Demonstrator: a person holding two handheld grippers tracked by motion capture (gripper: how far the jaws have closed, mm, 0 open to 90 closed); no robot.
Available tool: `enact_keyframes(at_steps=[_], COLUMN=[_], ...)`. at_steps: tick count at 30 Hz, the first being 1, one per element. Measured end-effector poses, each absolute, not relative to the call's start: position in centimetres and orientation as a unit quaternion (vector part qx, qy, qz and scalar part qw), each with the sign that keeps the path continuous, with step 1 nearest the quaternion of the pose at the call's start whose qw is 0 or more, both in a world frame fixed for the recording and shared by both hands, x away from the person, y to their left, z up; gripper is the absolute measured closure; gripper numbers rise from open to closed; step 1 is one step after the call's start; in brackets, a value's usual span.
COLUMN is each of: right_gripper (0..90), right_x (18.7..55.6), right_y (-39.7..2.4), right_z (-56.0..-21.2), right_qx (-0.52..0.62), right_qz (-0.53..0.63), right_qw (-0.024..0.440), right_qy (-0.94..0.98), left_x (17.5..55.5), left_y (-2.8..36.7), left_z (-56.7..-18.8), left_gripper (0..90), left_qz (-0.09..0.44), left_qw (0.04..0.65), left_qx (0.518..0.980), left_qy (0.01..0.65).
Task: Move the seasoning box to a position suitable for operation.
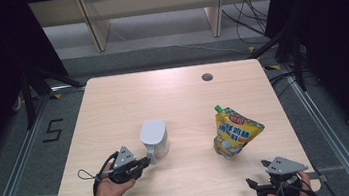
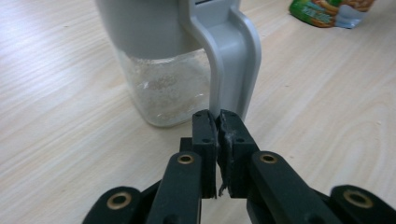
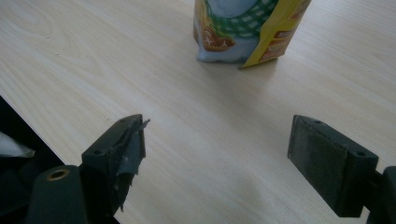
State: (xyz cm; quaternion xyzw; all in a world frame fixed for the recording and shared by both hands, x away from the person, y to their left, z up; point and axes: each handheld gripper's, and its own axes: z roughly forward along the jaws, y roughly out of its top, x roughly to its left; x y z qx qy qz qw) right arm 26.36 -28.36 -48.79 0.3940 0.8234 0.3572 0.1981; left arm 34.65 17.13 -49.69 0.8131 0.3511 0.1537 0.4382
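The left gripper (image 1: 146, 162) lies low over the table (image 1: 113, 110), held in the person's left hand (image 1: 109, 189), and its jaws are drawn together until the pads (image 2: 204, 135) nearly meet. In the left gripper view the tips sit right at the lower end of the grey handle (image 2: 233, 60) of a jug (image 1: 155, 138); whether they pinch the handle's bottom edge or merely touch it cannot be told. The jug stands upright just ahead of this gripper, with a grey top and a clear glass base (image 2: 163, 93) that looks frosted or dusty inside.

Further right stands a yellow pouch (image 1: 235, 133) with a green cap, leaning a little, well apart from the jug and ahead of the right gripper.

The right gripper (image 1: 257, 185) rests at the near edge of the table in the person's right hand (image 1: 295, 193). Its jaws are spread wide with nothing between them. In the right gripper view the bare wood lies between the two pads (image 3: 322, 158), and the pouch's base (image 3: 233, 42) stands ahead of them, clear of both.
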Motion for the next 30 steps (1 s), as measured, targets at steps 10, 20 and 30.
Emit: enact_keyframes(at_steps=[10,20,30], right_gripper=[20.1,20.1,20.1], right_x=[26.3,26.3,26.2], right_y=[-28.3,-28.3,-28.3], right_z=[-48.8,-48.9,-48.9], right_qx=[0.395,0.394,0.392], right_qz=[0.358,0.356,0.359], right_qw=[0.195,0.196,0.194], right_qy=[0.823,0.824,0.825], left_x=[34.4,35.8,36.4], left_y=[16.6,15.1,16.5], left_z=[-49.2,-49.3,-49.6], left_gripper=[53.2,48.6,66.7], left_qz=[0.155,0.183,0.206], left_qw=[0.44,0.417,0.417], left_qx=[0.805,0.798,0.781], left_qy=[0.365,0.395,0.416])
